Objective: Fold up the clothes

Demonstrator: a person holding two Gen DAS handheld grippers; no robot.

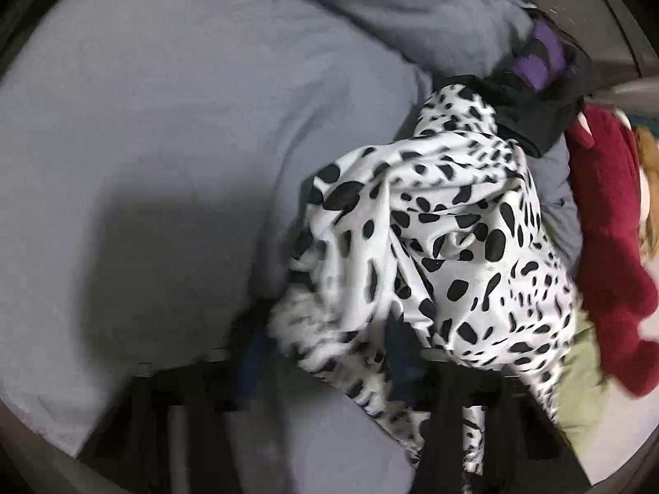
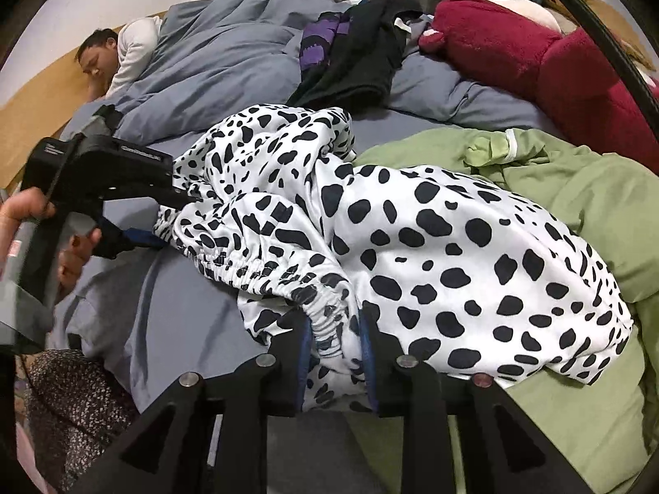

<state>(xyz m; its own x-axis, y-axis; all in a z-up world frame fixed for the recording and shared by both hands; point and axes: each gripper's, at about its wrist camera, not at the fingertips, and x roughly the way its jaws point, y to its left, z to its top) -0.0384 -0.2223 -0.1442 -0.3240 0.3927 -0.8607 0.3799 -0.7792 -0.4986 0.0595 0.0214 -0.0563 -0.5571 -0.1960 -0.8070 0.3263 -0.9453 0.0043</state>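
Bed (image 2: pixel 197 288) with grey-blue sheet, loaded with garments and bedding.

Directly on the sheet: 1 spotted black-and-white garment (image 2: pixel 412 247) at centre; 1 green garment (image 2: pixel 576 206) beside it to the right; 1 black-and-purple garment (image 2: pixel 350 61) behind; 1 dark red plush toy (image 2: pixel 515 53) at far right; 1 grey-blue duvet (image 2: pixel 214 61) at rear left, covering a person (image 2: pixel 132 49) lying on their side.

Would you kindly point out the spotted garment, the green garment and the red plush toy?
spotted garment (image 2: pixel 412 238): right wrist view, its broad middle panel.
green garment (image 2: pixel 576 189): right wrist view, its upper folds.
red plush toy (image 2: pixel 515 49): right wrist view, its body.
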